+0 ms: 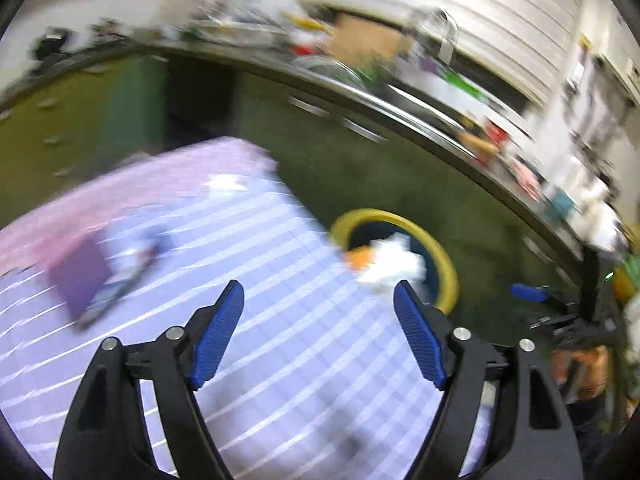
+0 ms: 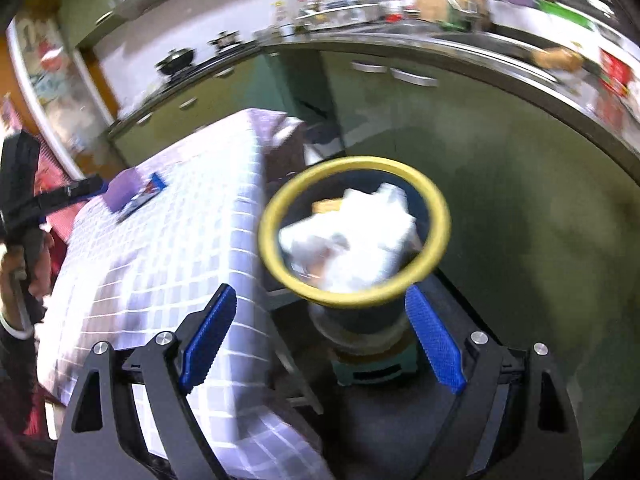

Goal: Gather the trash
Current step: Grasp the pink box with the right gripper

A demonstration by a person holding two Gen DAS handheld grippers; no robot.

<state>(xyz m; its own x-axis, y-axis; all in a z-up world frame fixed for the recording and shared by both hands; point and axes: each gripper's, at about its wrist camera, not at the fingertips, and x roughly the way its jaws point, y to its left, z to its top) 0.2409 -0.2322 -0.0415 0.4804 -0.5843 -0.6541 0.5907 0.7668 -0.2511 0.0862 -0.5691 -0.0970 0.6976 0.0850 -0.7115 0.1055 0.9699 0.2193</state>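
Note:
A dark bin with a yellow rim [image 2: 440,216] stands beside the table and holds crumpled white trash [image 2: 356,236] and something orange [image 1: 358,260]. The bin's rim also shows in the left wrist view [image 1: 448,268]. My right gripper [image 2: 320,336] is open and empty just above and in front of the bin. My left gripper [image 1: 320,332] is open and empty over the checked tablecloth [image 1: 280,344], with the bin beyond its right finger. Both views are blurred by motion.
A purple card [image 1: 78,276] and a dark flat item [image 1: 120,288] lie on the table's left part. Green kitchen cabinets [image 1: 340,160] and a cluttered counter [image 1: 360,60] run behind. The other gripper shows at each view's edge [image 2: 24,184].

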